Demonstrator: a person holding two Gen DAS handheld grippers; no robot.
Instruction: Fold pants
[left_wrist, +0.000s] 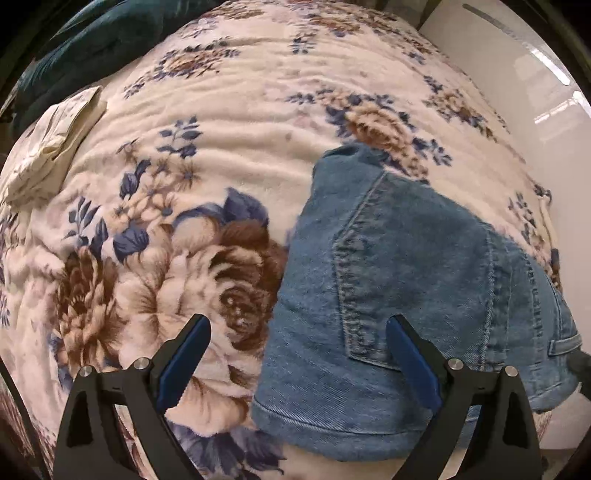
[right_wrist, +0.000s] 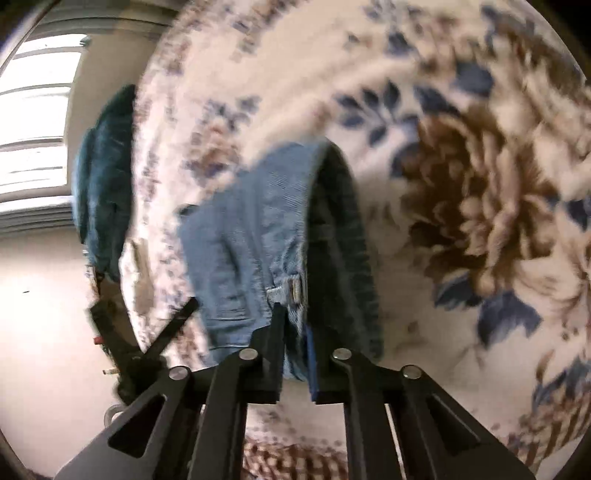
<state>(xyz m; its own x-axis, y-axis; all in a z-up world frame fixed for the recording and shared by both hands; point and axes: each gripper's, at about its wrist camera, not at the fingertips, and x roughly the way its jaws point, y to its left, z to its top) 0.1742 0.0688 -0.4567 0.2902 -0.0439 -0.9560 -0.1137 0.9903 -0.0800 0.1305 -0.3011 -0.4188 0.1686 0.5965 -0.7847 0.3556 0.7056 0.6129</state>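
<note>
Denim pants (left_wrist: 406, 280) are spread on a floral blanket (left_wrist: 221, 122) on the bed. Their waistband is clamped by the right hand-held gripper (right_wrist: 295, 332). The left hand-held gripper (left_wrist: 295, 332) is held apart above the pants' edge. Farther off, a cream cloth (left_wrist: 48, 147) is seen.

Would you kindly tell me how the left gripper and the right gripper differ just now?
The left gripper is wide open and grips nothing; the right gripper is shut on the denim shorts. The left hovers over the shorts' hem edge; the right pinches the waistband. Both have black fingers with blue pads.
</note>
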